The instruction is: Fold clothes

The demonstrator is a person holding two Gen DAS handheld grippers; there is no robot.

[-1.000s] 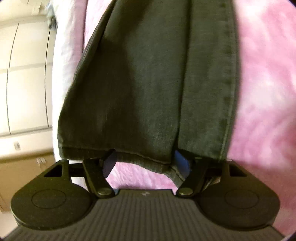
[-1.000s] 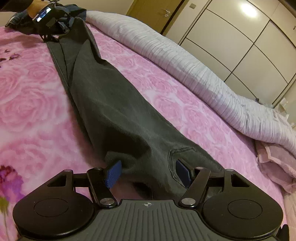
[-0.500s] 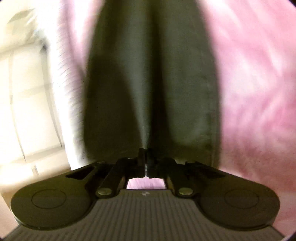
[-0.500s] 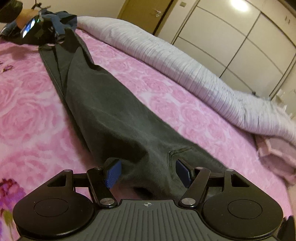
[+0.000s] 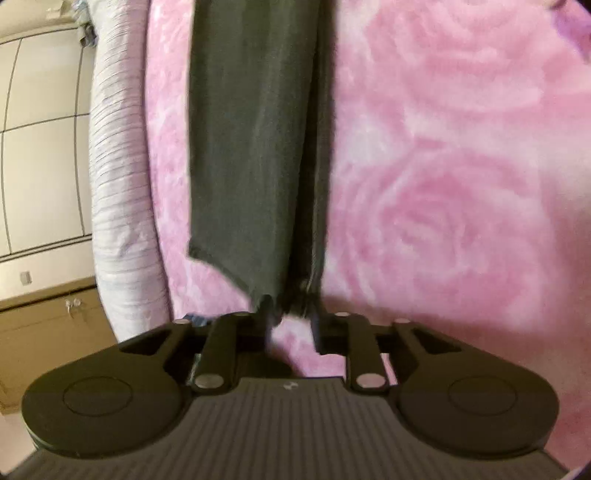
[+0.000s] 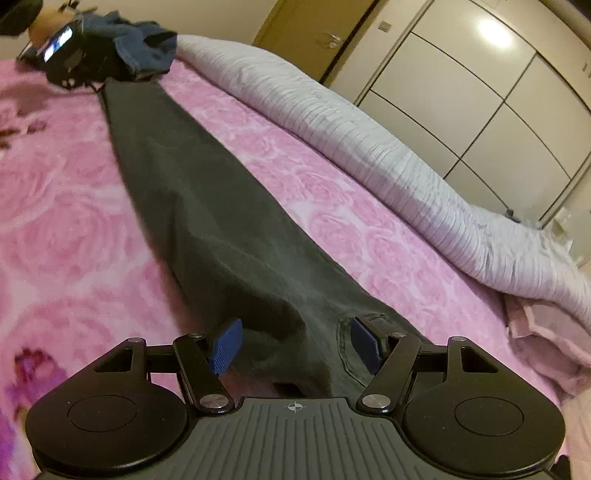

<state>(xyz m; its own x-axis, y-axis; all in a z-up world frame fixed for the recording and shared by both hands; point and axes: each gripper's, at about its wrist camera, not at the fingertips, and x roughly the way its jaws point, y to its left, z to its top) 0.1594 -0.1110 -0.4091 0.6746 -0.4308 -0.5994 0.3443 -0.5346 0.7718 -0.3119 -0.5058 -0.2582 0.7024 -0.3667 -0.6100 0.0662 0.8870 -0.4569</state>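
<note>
Dark grey trousers point(image 5: 251, 147) lie stretched lengthwise on the pink rose bedspread point(image 5: 443, 221). My left gripper point(image 5: 291, 325) has the leg hem gathered to a point between its fingertips. The jaws stand a little apart and are opening, and the hem's left corner hangs free. In the right wrist view the trousers point(image 6: 221, 221) run taut from the far left gripper point(image 6: 70, 59) to my right gripper point(image 6: 295, 343). It stands open over the seat end. A raised fold lies between its blue pads point(image 6: 225, 345) without being pinched, beside a back pocket point(image 6: 345, 354).
A rolled white striped quilt point(image 6: 369, 147) lies along the bed's far side, with a folded pale pink cloth point(image 6: 546, 339) at its right end. A blue garment point(image 6: 147, 48) lies by the left gripper. Wardrobe doors point(image 6: 480, 92) and a wooden door point(image 6: 306, 26) stand beyond.
The left gripper went from wide open around the hem to shut on it, then drew back and up, pulling the leg narrow and taut. The right gripper stayed in place.
</note>
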